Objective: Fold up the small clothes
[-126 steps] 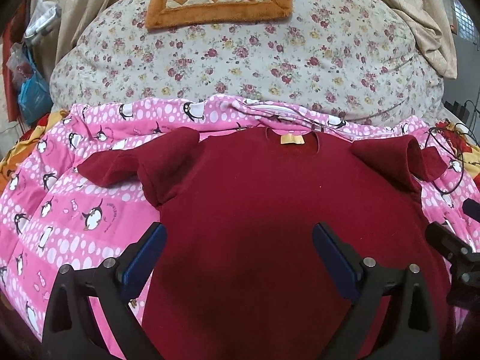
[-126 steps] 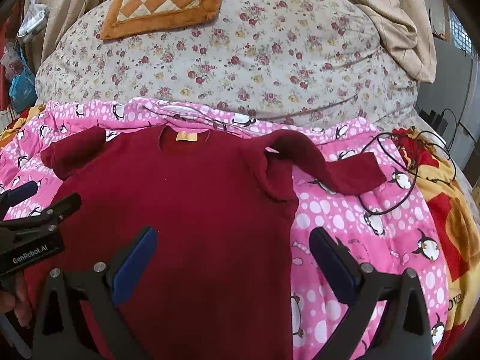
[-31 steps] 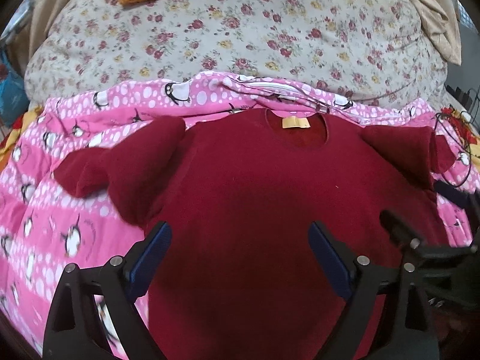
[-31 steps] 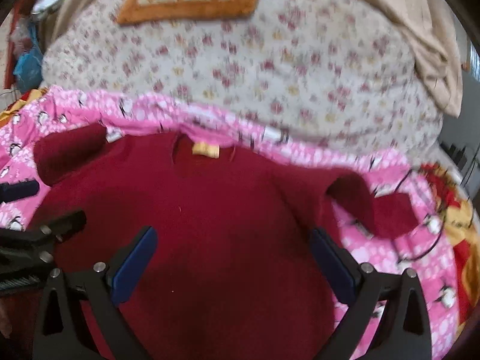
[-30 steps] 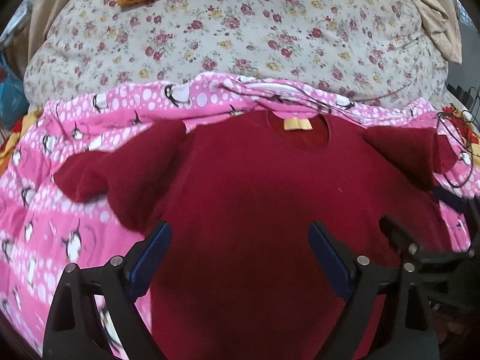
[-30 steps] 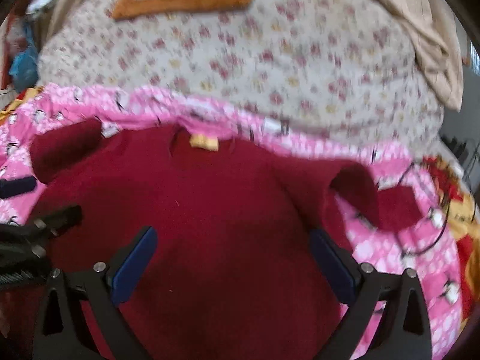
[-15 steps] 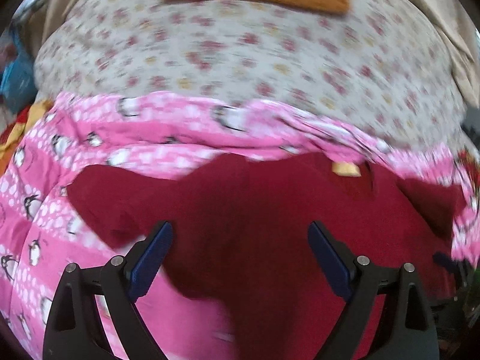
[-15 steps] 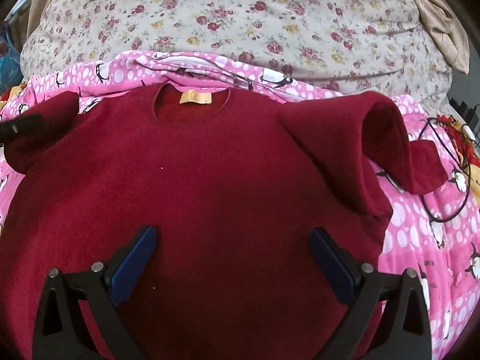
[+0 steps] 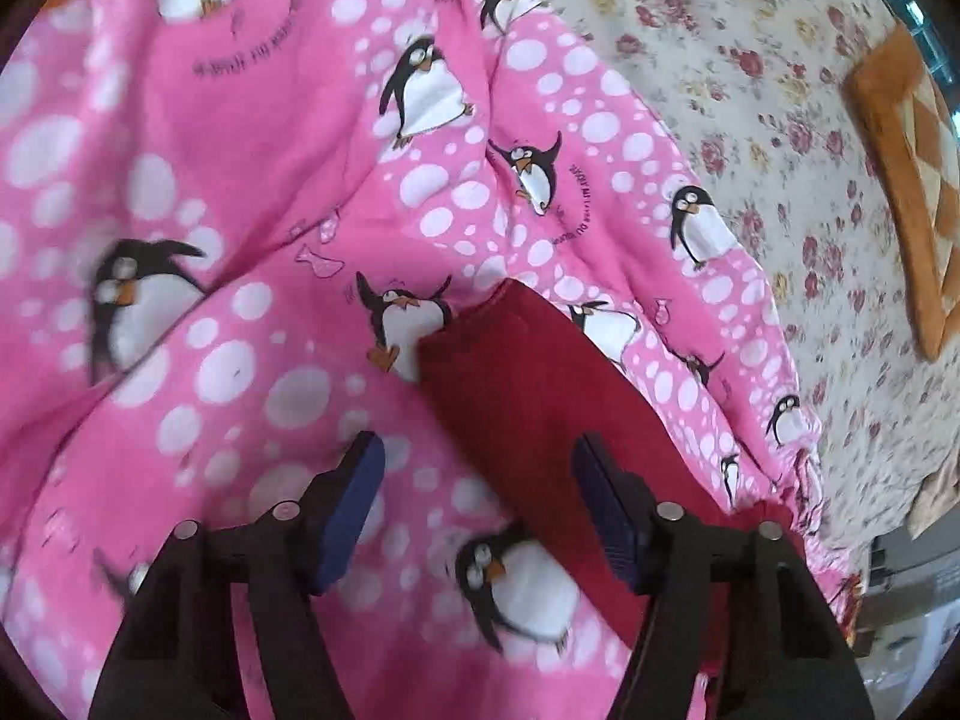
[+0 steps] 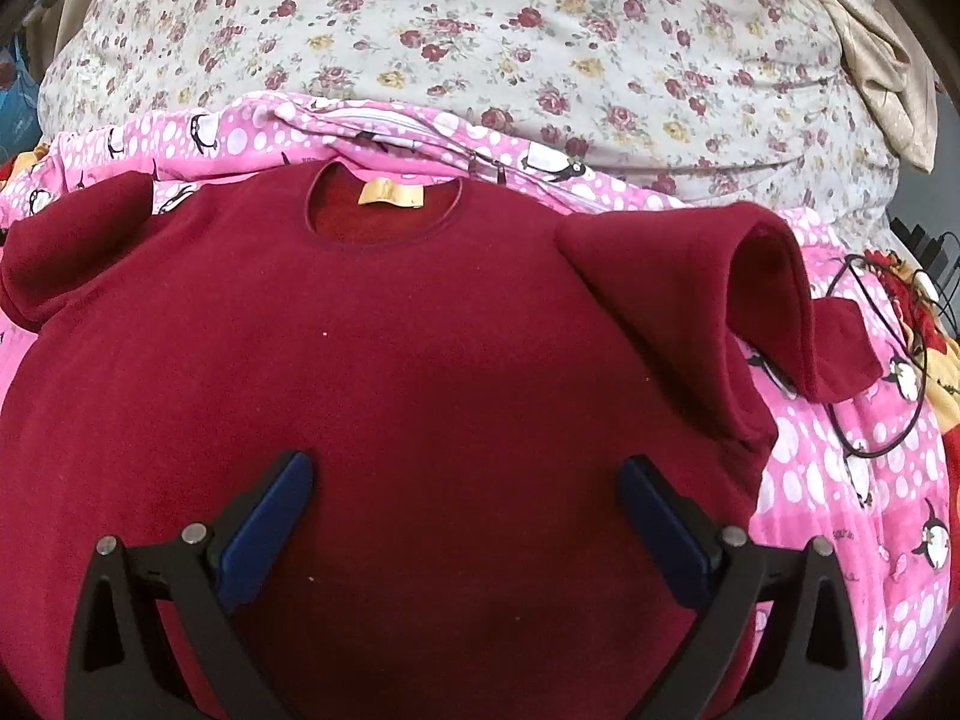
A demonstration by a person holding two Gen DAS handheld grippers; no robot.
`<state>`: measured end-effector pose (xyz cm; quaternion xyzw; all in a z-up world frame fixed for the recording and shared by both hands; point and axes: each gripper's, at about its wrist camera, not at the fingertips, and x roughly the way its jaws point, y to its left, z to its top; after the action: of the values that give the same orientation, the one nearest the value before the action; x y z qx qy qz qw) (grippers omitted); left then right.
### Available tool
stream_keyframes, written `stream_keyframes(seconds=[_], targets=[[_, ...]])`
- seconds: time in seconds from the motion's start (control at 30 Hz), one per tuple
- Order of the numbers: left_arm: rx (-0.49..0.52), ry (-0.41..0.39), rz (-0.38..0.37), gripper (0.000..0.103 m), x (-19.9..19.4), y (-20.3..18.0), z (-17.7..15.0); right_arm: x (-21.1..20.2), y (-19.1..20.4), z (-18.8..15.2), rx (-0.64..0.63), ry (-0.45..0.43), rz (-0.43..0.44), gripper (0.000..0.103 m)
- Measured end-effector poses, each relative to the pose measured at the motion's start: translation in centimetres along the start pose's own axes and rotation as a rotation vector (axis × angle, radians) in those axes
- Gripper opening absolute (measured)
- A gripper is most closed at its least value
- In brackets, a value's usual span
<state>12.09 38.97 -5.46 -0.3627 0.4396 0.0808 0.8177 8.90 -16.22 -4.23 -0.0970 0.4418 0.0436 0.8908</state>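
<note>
A dark red long-sleeved top (image 10: pixel 372 360) lies front-up on the pink penguin blanket (image 10: pixel 840 480), neck with a yellow label (image 10: pixel 390 193) at the far side. Its right sleeve (image 10: pixel 750 282) is folded and bunched. My right gripper (image 10: pixel 465 480) is open and empty, hovering over the top's middle. In the left wrist view the left sleeve (image 9: pixel 540 396) lies on the blanket (image 9: pixel 240 180), its cuff pointing away. My left gripper (image 9: pixel 477 462) is open and empty, over the sleeve near the cuff, its right finger above the red cloth.
A floral quilt (image 10: pixel 510 36) rises behind the blanket, with an orange checked cushion (image 9: pixel 906 180) on it. A black cable (image 10: pixel 870 360) loops on the blanket at the right, beside a red and yellow cloth (image 10: pixel 942 372). Beige fabric (image 10: pixel 882 42) hangs at the far right.
My left gripper has swung left and down, from over the top's body to the left sleeve near the cuff. The right gripper has moved closer over the top's middle.
</note>
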Motion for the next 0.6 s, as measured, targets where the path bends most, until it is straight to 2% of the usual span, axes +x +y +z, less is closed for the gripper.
stream_keyframes(seconds=[0.13, 0.17, 0.2, 0.23, 0.3, 0.4, 0.53, 0.6], targets=[[0.030, -0.036, -0.003, 0.053, 1.6, -1.4, 1.3, 0.0, 0.2, 0.0, -0.010, -0.003, -0.012, 0.103], [0.034, -0.042, -0.001, 0.051, 1.9, -1.7, 1.7, 0.0, 0.2, 0.0, -0.011, -0.003, -0.013, 0.103], [0.044, -0.047, 0.014, 0.032, 2.2, -2.1, 2.0, 0.0, 0.2, 0.0, -0.011, -0.003, -0.012, 0.103], [0.056, -0.041, 0.041, 0.001, 2.5, -2.5, 2.2, 0.1, 0.2, 0.0, -0.009, -0.001, -0.010, 0.103], [0.090, -0.033, 0.063, 0.000, 2.5, -3.3, 1.8, 0.2, 0.1, 0.1, -0.003, 0.004, -0.002, 0.103], [0.146, -0.102, 0.122, 0.000, 0.3, -4.6, 1.3, 0.3, 0.0, 0.2, 0.006, 0.009, 0.007, 0.103], [0.081, -0.404, 0.235, 0.000, -8.9, -3.9, 2.2, 0.3, 0.1, 0.2, 0.002, 0.003, -0.001, 0.103], [0.066, -0.483, 0.259, 0.000, -12.5, -3.5, 2.7, 0.2, 0.1, 0.1, 0.001, 0.000, -0.005, 0.103]])
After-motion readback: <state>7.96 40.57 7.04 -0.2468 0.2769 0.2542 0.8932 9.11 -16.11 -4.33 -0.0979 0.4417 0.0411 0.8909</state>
